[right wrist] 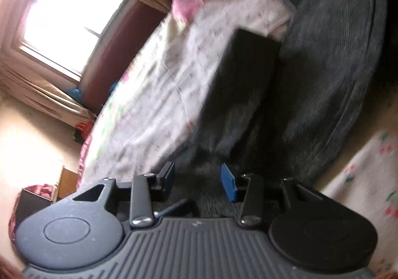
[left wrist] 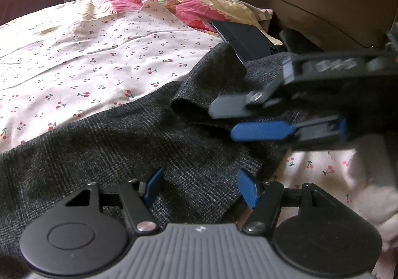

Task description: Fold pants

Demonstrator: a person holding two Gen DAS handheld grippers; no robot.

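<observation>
Our left tongs gape over the pants. These lie on the bed, bunched toward two o'clock, where our right tongs hover, jaws apart and holding nothing, likely to lift that loose edge for folding.

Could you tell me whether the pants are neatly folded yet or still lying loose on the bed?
Still loose: the grey checked pants lie rumpled across the cherry-print sheet, one part bunched up and no tidy fold visible.
</observation>
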